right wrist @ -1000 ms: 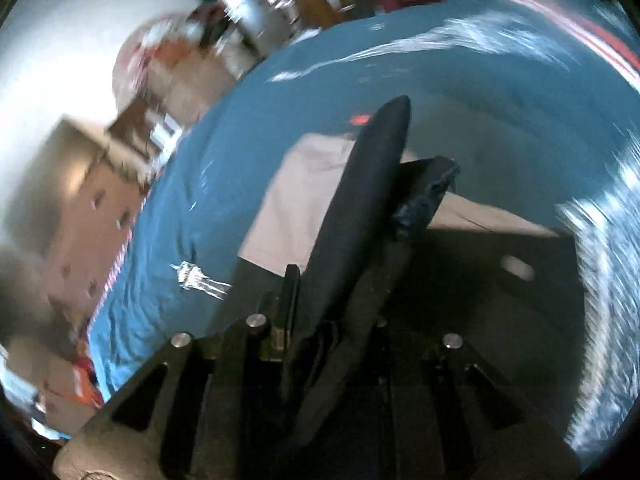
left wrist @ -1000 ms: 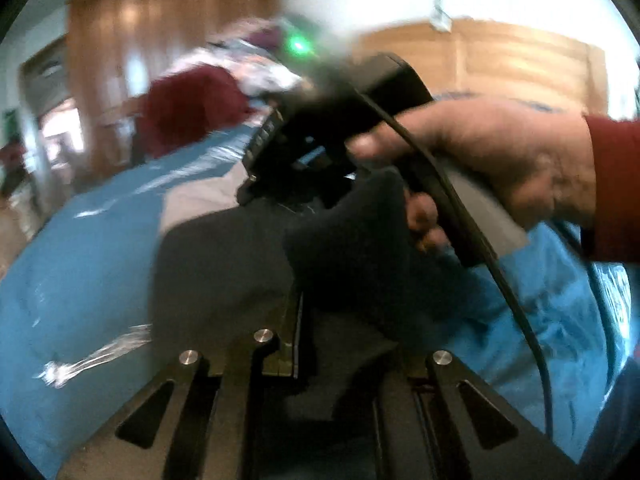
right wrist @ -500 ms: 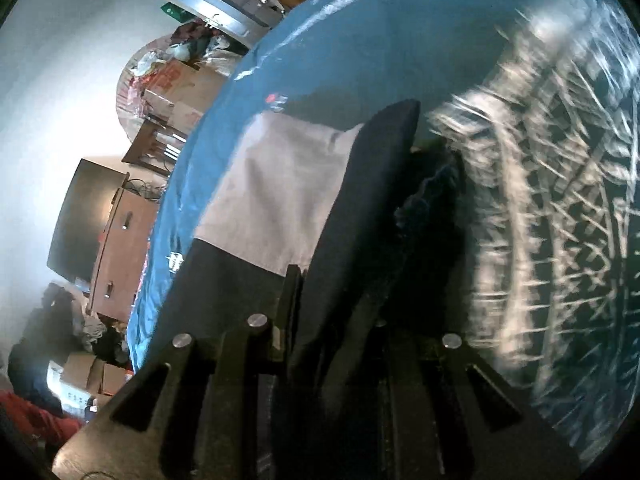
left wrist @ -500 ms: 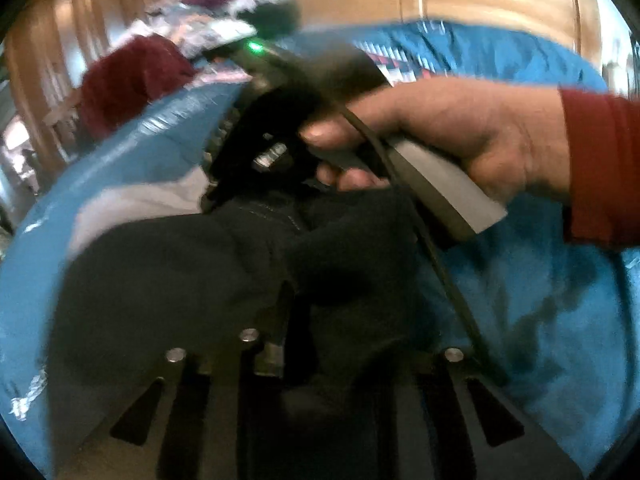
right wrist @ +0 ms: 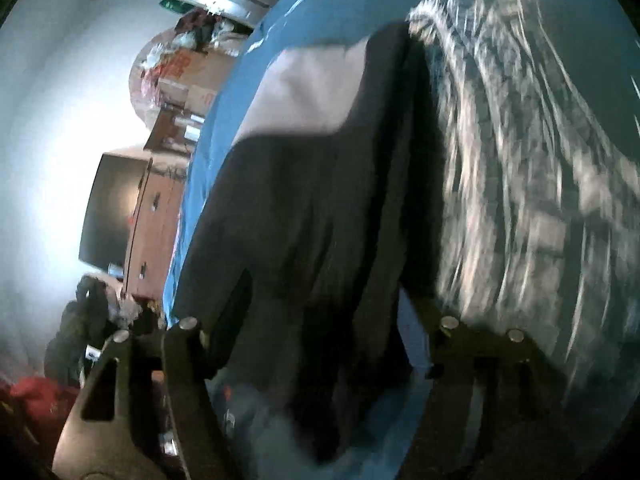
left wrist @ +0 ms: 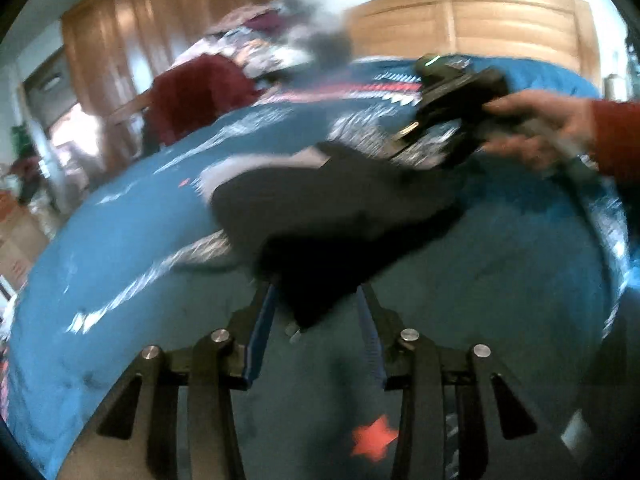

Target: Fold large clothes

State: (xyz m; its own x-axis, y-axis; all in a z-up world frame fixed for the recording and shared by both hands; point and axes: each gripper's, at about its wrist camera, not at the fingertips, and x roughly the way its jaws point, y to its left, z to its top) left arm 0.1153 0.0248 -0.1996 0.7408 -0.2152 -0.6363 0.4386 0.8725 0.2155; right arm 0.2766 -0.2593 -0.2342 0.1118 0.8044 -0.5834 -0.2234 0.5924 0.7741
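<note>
Jaws of both grippers just opened, apart; dark garment (left wrist: 336,216) corner between left ones, seemingly loose.

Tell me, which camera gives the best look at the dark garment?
The left wrist view: it shows the dark garment nearly whole, lying on the blue bedspread, grey panel at its far end. The right wrist view is too close; blurred dark cloth fills it.

Dark, nearly black soft fabric garment (left wrist: 340,216) with a pale grey panel (right wrist: 308,92) at its far end, lying on the blue patterned bedspread (left wrist: 132,240). Folded over itself into a thick, roughly oblong bundle, one narrow corner pointing toward the left wrist camera. Frames blurred; garment type cannot be told.
</note>
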